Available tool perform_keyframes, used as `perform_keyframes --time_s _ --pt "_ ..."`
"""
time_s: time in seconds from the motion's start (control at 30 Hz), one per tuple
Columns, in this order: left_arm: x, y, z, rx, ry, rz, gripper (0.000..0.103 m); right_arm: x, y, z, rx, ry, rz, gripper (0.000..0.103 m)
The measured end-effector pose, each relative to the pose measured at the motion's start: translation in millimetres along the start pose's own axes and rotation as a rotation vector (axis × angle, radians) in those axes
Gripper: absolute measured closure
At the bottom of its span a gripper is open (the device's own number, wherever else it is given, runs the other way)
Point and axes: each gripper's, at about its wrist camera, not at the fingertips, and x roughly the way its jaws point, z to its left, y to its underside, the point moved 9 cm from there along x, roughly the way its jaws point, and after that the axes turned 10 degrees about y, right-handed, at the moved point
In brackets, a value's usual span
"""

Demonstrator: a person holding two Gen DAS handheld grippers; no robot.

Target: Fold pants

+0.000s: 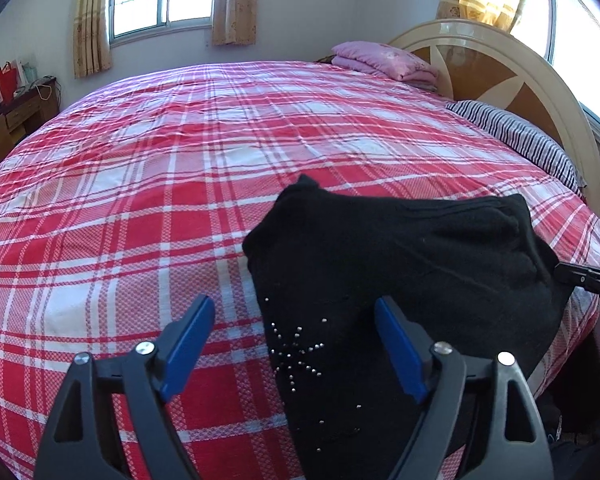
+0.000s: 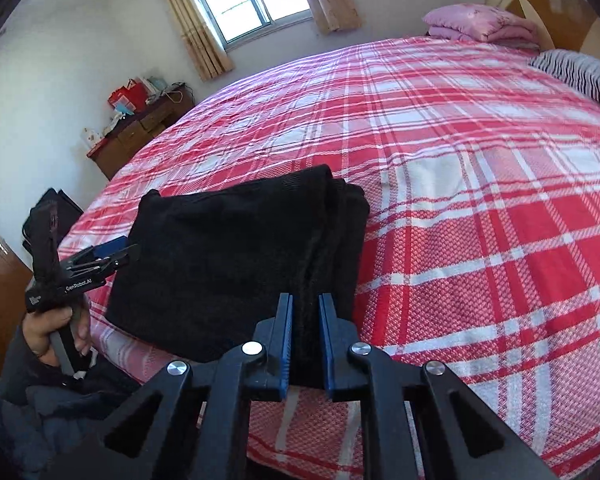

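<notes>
Black pants (image 1: pixel 400 264) with small silver studs lie folded into a thick pad near the front edge of the red plaid bed (image 1: pixel 180 200). My left gripper (image 1: pixel 296 312) stands wide open at the pants' left edge, one blue pad over the bedspread and the other over the black cloth, nothing pinched. In the right wrist view the pants (image 2: pixel 228 252) show as a black rectangle. My right gripper (image 2: pixel 305 302) is shut on the layered right edge of the pants, with cloth squeezed between its blue pads. The left gripper (image 2: pixel 112 250) appears at the pants' left side, held by a hand (image 2: pixel 56 328).
A pink folded quilt (image 1: pixel 384 60) and a striped pillow (image 1: pixel 516 136) lie by the headboard (image 1: pixel 500 68). A wooden dresser (image 2: pixel 140 132) with red bags stands against the far wall left of the bed. The bed's front edge runs just under both grippers.
</notes>
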Motion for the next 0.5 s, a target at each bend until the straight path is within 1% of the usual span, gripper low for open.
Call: perform_keyframes --time_s 0.13,0.17,0.2,0.23,0.27,0.3,0.33,0.37,0.4,0.43,0.5 --pt "0 0 -2 0.011 -0.003 -0.004 0.014 1 0 3 -0.046 0.024 0.014 0.089" --pt "0 0 -3 0.010 -0.002 -0.004 0.014 -2 -2 4 -0.060 0.040 0.007 0.082" --pt "0 -1 -3 0.011 0.000 -0.004 0.014 -5 -5 4 -0.071 0.066 -0.003 0.072" --pt "0 0 -4 0.012 0.003 -0.003 0.014 -10 -10 6 -0.088 0.099 -0.024 0.067" --pt "1 0 -5 0.014 0.004 -0.002 0.014 -16 -18 9 -0.105 0.120 -0.058 0.058" --pt "2 0 -6 0.015 0.007 -0.001 0.014 -22 -27 15 -0.117 0.112 -0.089 0.052" --pt "3 1 -7 0.016 0.010 0.001 0.014 -25 -32 21 -0.122 0.090 -0.104 0.050" --pt "4 1 -10 0.021 0.013 0.005 0.014 -27 -39 32 -0.131 0.050 -0.115 0.046" --pt "4 2 -11 0.028 0.013 0.006 0.014 -25 -45 44 -0.145 0.015 -0.118 0.042" --pt "4 1 -13 0.037 0.010 0.006 0.014 -22 -47 51 -0.154 -0.007 -0.113 0.040" --pt "3 1 -14 0.048 0.003 0.005 0.014 -6 -53 65 -0.157 -0.073 -0.079 0.039"
